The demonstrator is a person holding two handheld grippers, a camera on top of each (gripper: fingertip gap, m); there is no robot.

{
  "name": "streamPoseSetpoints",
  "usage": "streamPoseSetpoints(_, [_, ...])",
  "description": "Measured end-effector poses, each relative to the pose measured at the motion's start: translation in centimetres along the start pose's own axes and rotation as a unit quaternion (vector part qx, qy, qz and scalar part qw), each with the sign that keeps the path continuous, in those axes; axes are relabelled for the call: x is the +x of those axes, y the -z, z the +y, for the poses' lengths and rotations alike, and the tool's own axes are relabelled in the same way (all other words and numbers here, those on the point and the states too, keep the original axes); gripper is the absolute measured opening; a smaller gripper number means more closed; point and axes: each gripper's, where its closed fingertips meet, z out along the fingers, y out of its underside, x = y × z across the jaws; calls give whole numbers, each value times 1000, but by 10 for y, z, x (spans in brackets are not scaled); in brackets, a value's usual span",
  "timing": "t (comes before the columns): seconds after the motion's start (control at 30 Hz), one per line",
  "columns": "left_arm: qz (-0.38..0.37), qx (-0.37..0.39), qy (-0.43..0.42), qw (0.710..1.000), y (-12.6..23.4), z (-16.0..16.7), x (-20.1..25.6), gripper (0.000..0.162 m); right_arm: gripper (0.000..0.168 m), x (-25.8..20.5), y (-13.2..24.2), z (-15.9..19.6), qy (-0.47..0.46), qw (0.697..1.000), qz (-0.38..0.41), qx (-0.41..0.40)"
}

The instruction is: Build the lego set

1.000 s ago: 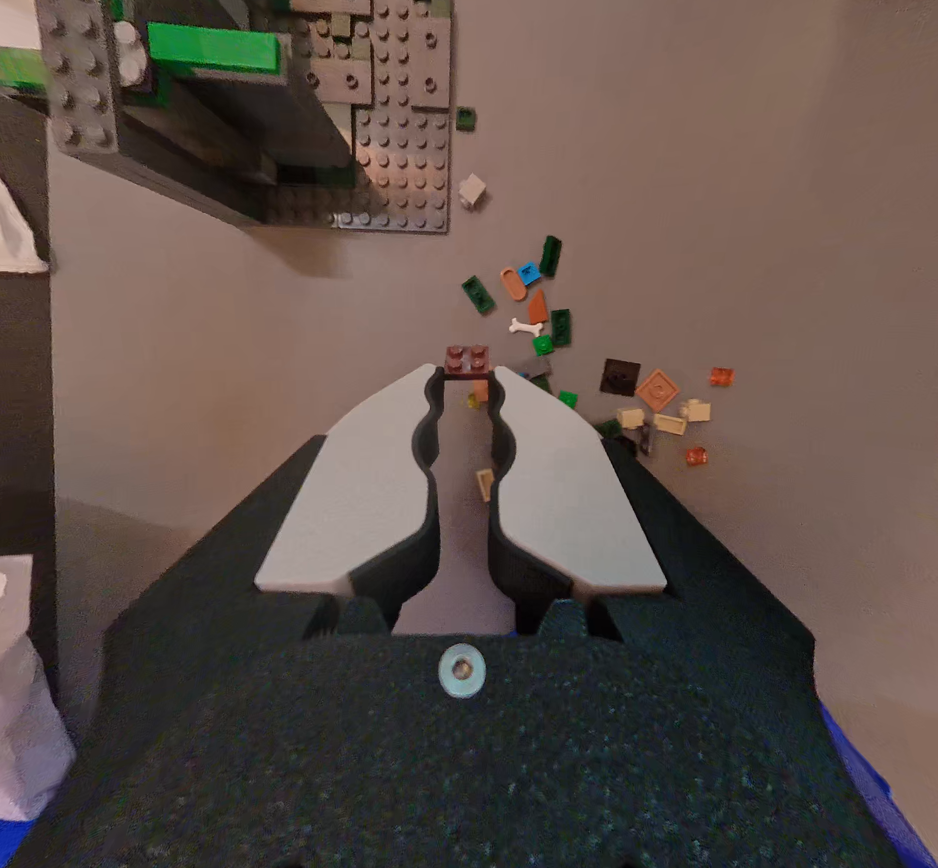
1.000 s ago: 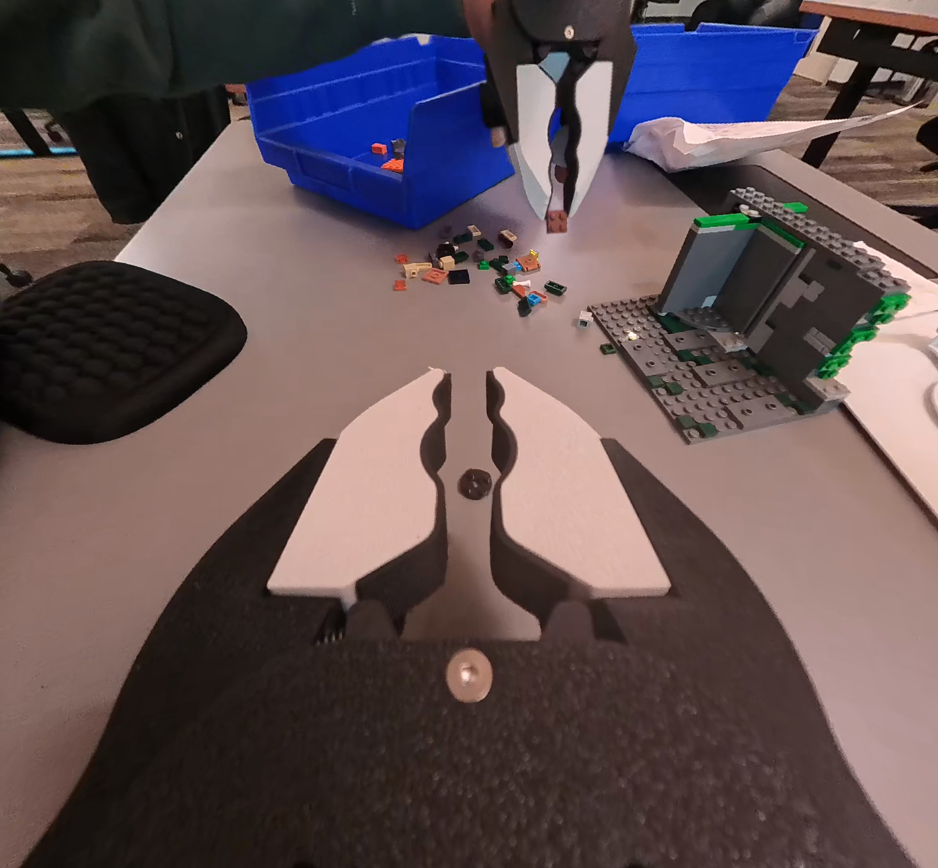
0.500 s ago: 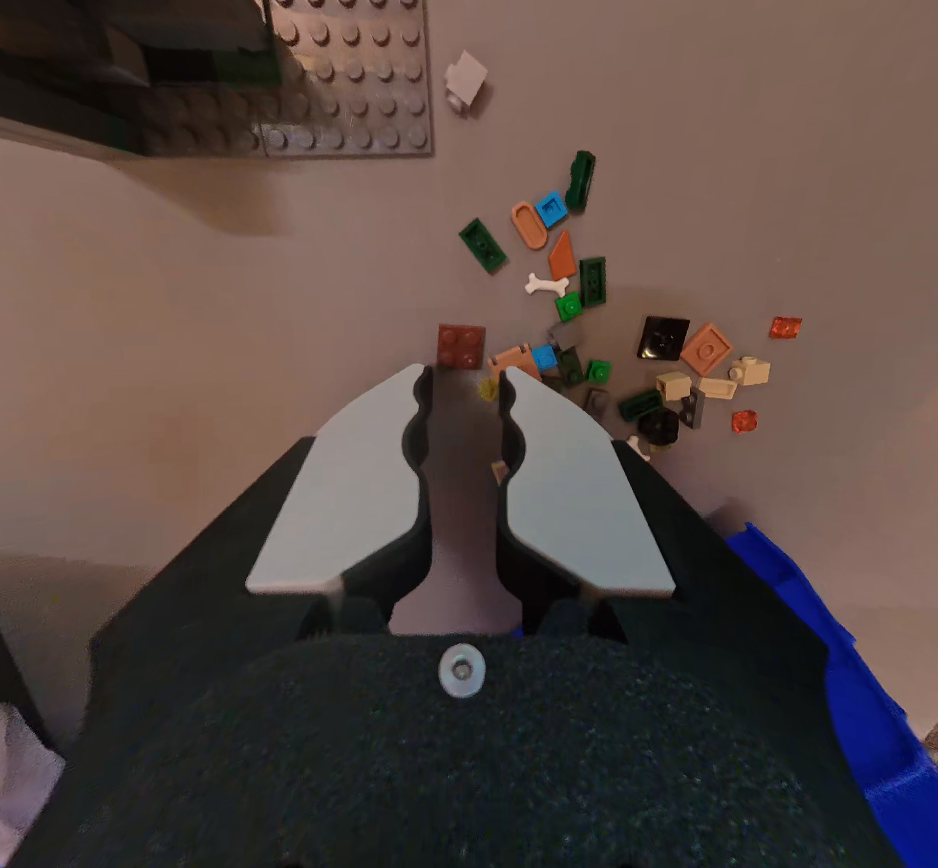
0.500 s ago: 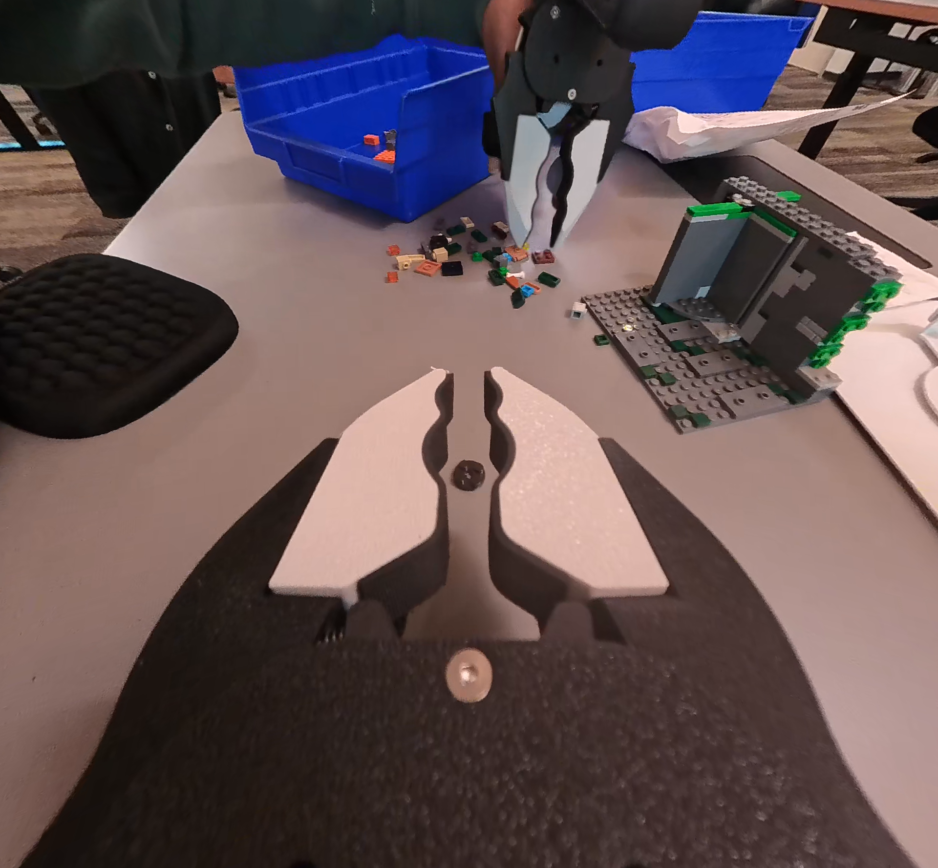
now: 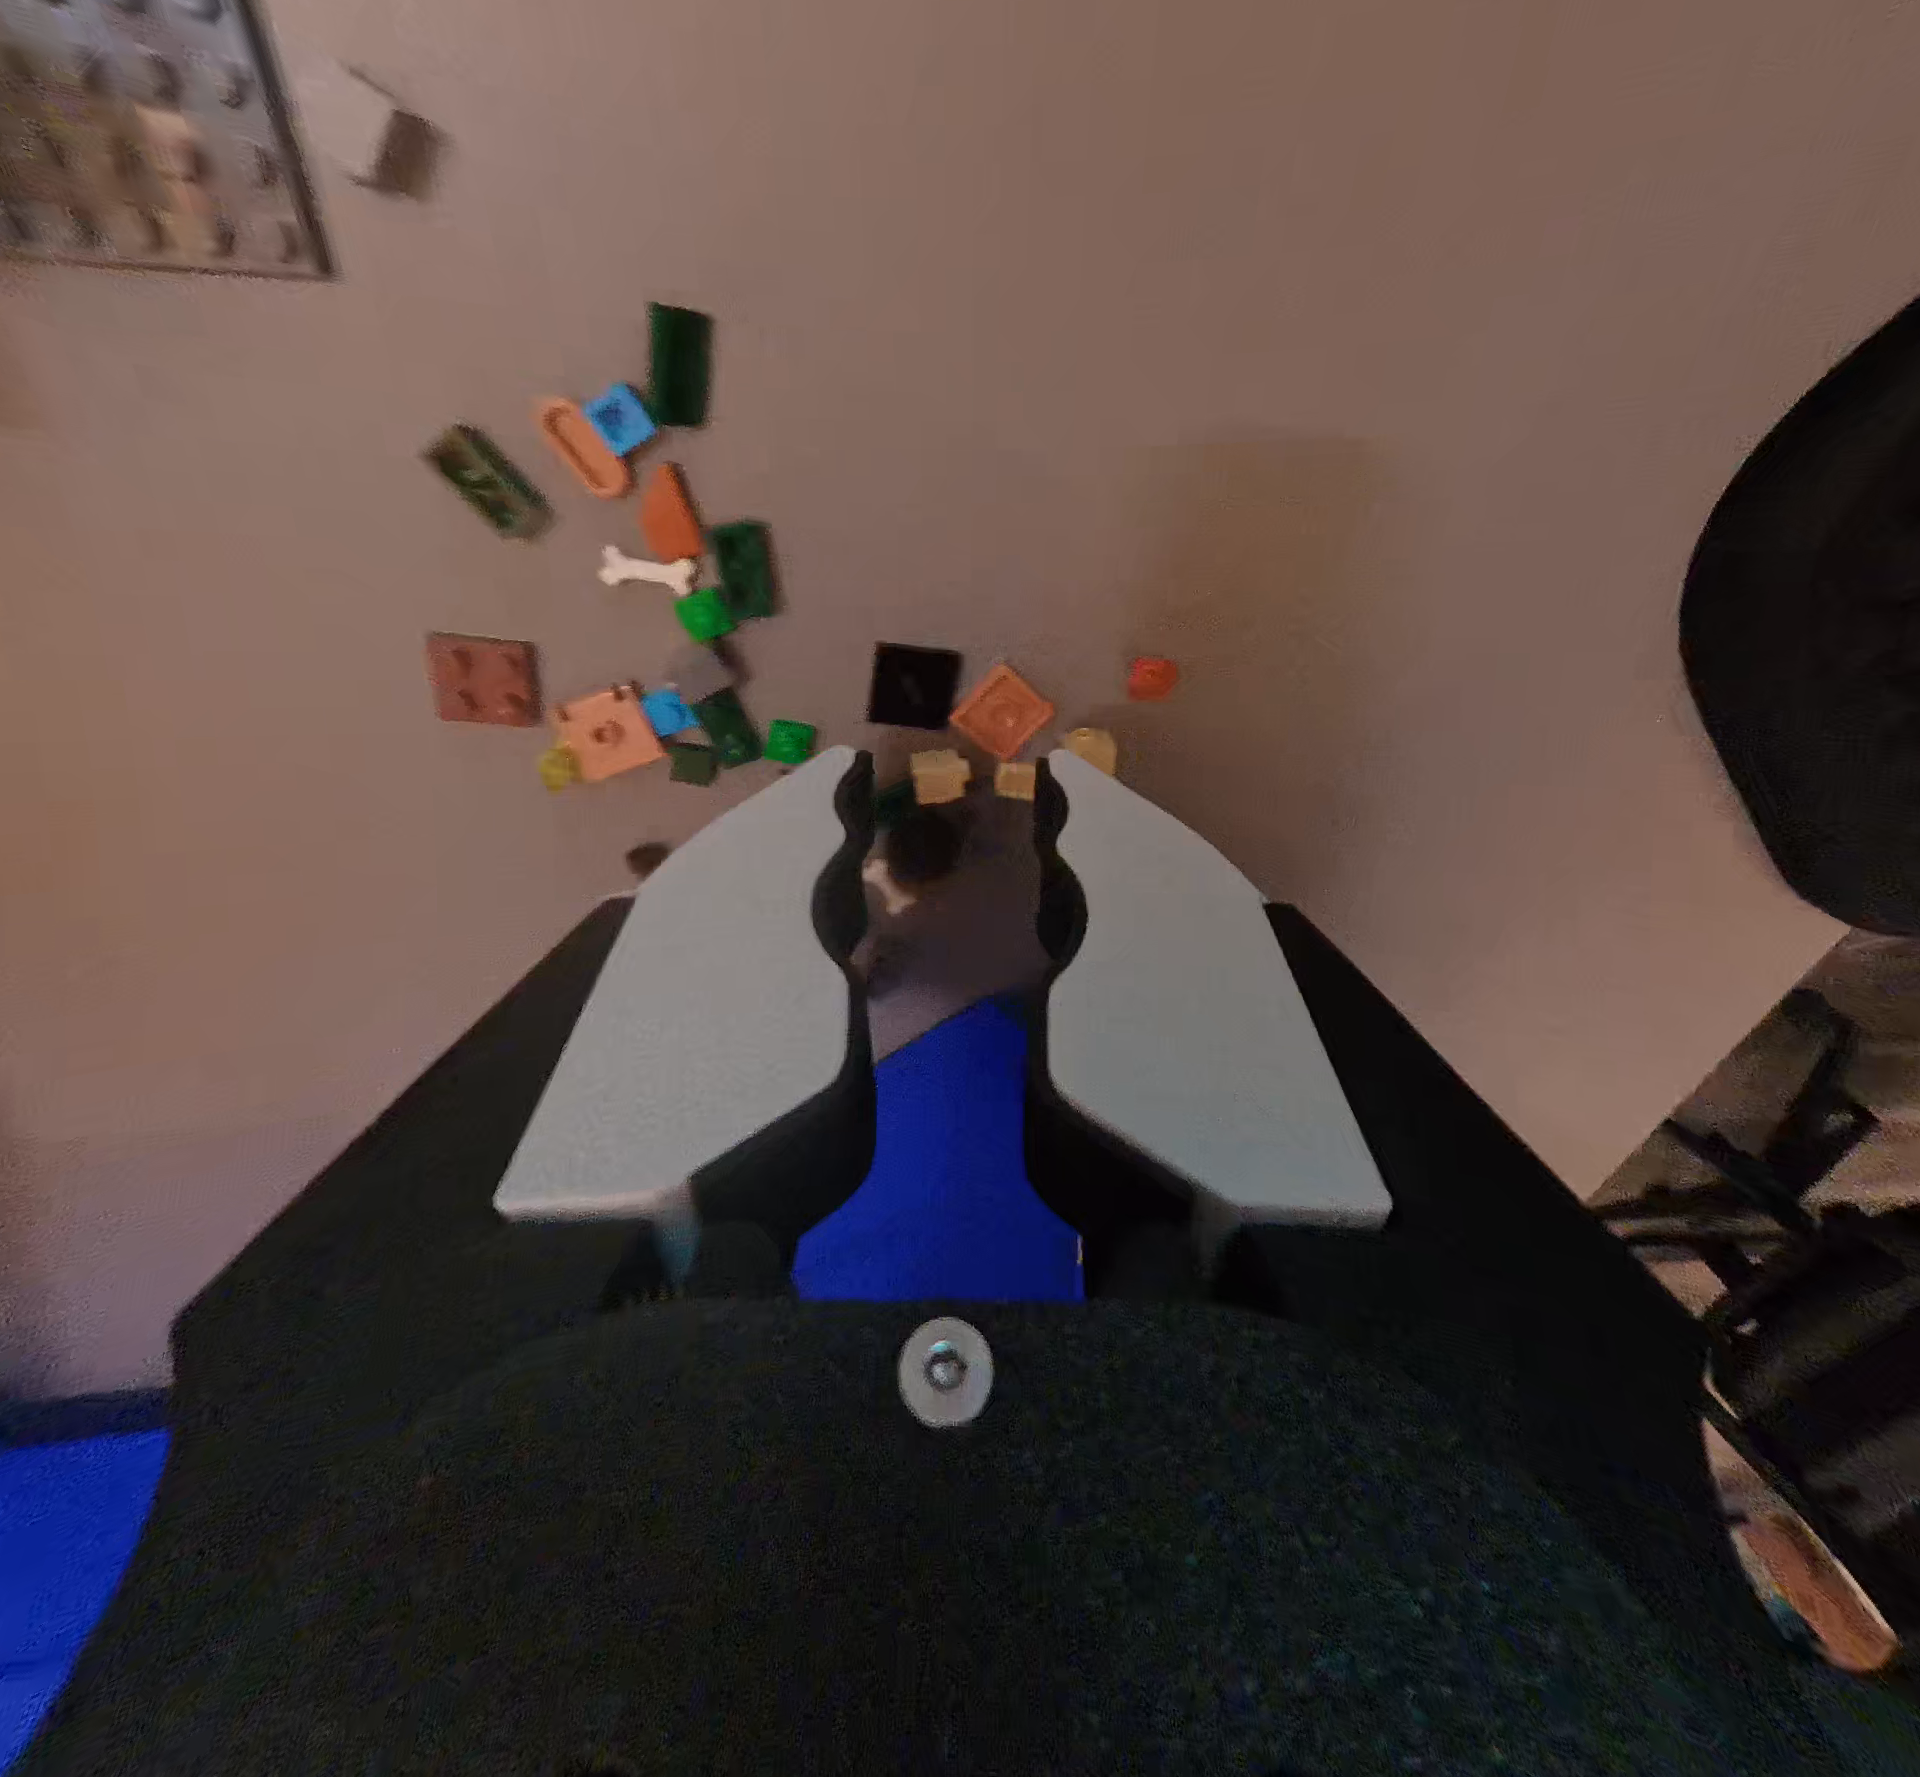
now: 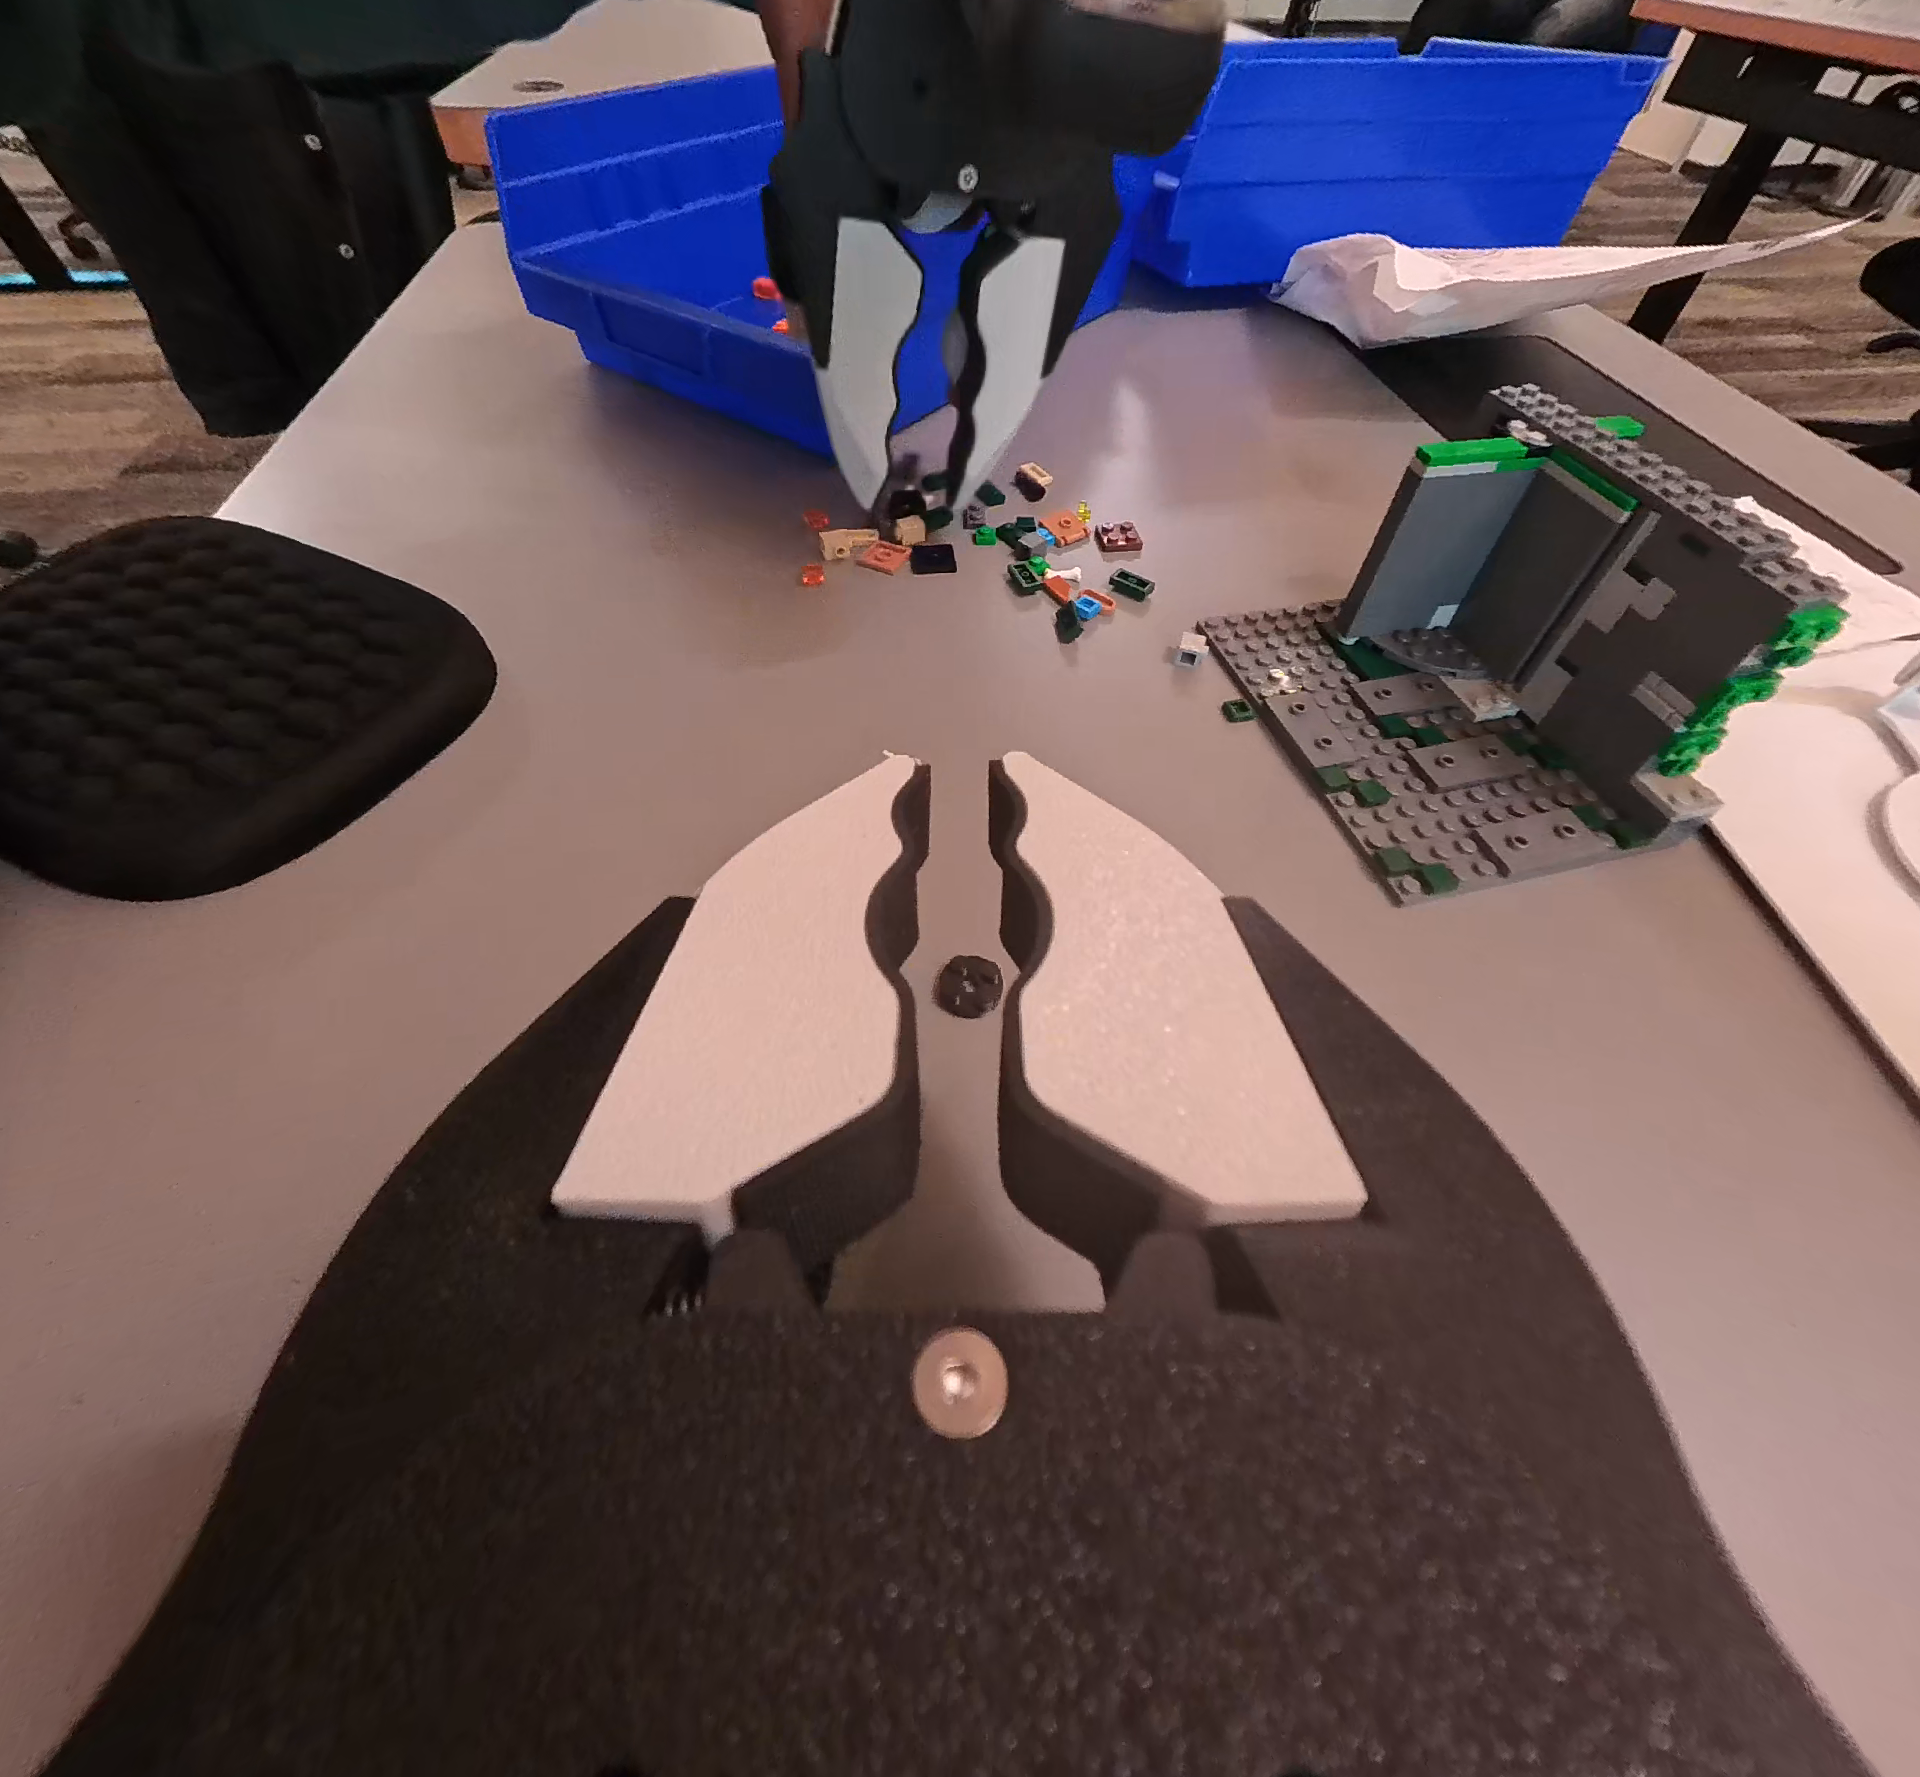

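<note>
The left gripper was the nearer of our two by far. It stood released and empty, its jaws spread, tips down over the scatter of small loose lego pieces on the grey table.

Nearest, inside the gap just behind its tips, lay a small black round piece. Right at the tips, between the two fingers, sat two small tan bricks side by side. They were squat, with no long axis to line up on. We judged that one of these was the next pick, so the move called for a short drop and a squeeze, not a sideways reach.

Just ahead of the tips lay a flat black square tile and an orange square tile. Forward and to the left sat a brown two-by-two plate. Far off to the front-left was the grey studded baseplate of the half-built grey and green lego model.

The right gripper hung well apart from the scatter, fingers nearly together. A tiny black round stud showed in the slot. We could not tell whether it was pinched or lay on the table beneath.
</note>
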Motion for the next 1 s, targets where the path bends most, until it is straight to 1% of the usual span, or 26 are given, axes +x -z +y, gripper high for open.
streamPoseSetpoints(0.13, [-5, -21, 29, 999, -10, 0, 2, 28, 10, 0, 1, -2, 5, 1000, 4, 0])
streamPoseSetpoints(0.2, [5, -9, 52, 999, -11, -7, 4, 25, 10, 1, 1, -3, 4, 1000, 5, 1])
streamPoseSetpoints(0.3, [13, -47, 56, 997, -18, -1, 9, 25, 9, 2, 2, -4, 5, 1000, 8, 1])
streamPoseSetpoints(0.37, [17, -54, 64, 996, -18, -2, 12, 23, 9, 2, 3, -4, 5, 1000, 10, 2])
streamPoseSetpoints(0.63, [-15, -67, 56, 996, -20, 0, 12, 20, 9, 4, 5, -5, 4, 1000, 16, 4])
streamPoseSetpoints(0.73, [-31, -70, 49, 996, -21, 2, 14, 26, 9, 4, 5, -6, 6, 1000, 17, 3])
streamPoseSetpoints(0.87, [-49, -62, 50, 996, -22, 1, 11, 24, 9, 3, 4, -5, 5, 1000, 15, 1])
streamPoseSetpoints(0.9, [-54, -60, 51, 995, -22, 0, 9, 26, 9, 3, 4, -5, 7, 1000, 14, 0])
streamPoseSetpoints(1.0, [-64, -70, 34, 995, -24, 2, 7, 21, 9, 3, 4, -5, 10, 1000, 16, -2])
